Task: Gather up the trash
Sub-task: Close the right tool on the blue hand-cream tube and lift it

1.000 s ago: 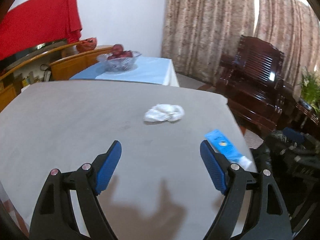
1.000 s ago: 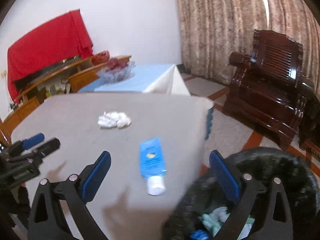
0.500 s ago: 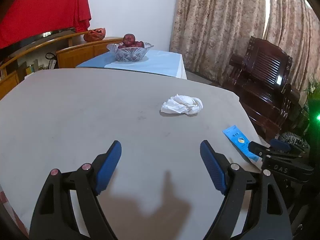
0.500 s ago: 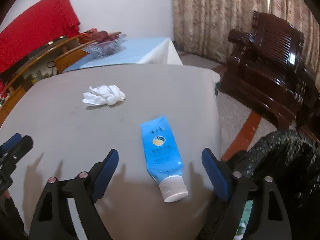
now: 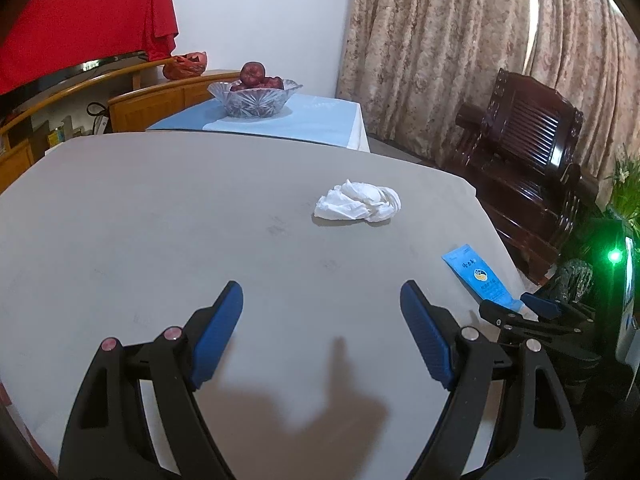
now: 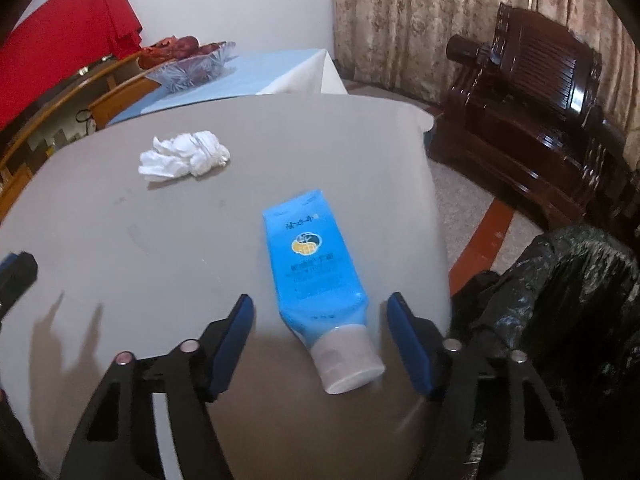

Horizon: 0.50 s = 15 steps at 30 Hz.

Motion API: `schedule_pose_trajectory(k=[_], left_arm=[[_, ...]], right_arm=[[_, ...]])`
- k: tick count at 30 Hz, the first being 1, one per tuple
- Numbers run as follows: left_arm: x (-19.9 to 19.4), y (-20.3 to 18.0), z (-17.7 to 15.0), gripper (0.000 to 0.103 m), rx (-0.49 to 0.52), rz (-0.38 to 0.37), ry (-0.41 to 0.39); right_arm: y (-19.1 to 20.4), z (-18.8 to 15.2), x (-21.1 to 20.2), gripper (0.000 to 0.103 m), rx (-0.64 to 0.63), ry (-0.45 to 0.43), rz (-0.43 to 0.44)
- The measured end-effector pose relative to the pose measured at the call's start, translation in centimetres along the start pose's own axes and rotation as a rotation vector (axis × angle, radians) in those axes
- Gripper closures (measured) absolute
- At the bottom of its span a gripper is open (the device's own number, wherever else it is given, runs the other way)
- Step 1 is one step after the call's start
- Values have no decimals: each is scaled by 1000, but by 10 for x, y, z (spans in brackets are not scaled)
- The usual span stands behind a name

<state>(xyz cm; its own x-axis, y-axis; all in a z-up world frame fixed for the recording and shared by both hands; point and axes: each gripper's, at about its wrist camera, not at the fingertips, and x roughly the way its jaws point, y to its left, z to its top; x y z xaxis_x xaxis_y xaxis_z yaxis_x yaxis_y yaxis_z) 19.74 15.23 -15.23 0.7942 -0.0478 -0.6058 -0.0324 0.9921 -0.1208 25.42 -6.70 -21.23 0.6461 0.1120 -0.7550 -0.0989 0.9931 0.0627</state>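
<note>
The left hand-held gripper (image 5: 322, 304) hangs wide apart over bare desk (image 5: 160, 220); beyond it lies the crumpled tissue (image 5: 357, 202). Rightward, the right hand-held gripper (image 6: 320, 320) has been closing around the blue tube (image 6: 316, 272), pads not yet touching, beside the black trash bag (image 6: 560, 300).

Right gripper (image 6: 320, 320) closing, apparently ungripped; left gripper (image 5: 322, 304) open.

Grey table (image 6: 120, 240). Blue tube (image 6: 312, 260), white cap, yellow-and-dark round logo. White tissue (image 6: 184, 158). Blue gripper pads (image 6: 232, 344). Black bin bag (image 6: 560, 300). Red cloth (image 5: 80, 20) upper left. Beige floral curtains (image 5: 440, 40).
</note>
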Motion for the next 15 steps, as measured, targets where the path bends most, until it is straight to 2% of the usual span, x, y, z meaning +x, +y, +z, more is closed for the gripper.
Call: schedule_pose_trajectory(k=[4,8,15], left_arm=[[2,-1,-1,24,6,9,3],[3,1,0,24,3,14,5],[8,9,-1,24,-11,22,15]], right_arm=[[6,-1,-1,54,-25,14,50],[15,-3,-2,54,-54,14,100],[23,-1,6,51,-94,20,82]])
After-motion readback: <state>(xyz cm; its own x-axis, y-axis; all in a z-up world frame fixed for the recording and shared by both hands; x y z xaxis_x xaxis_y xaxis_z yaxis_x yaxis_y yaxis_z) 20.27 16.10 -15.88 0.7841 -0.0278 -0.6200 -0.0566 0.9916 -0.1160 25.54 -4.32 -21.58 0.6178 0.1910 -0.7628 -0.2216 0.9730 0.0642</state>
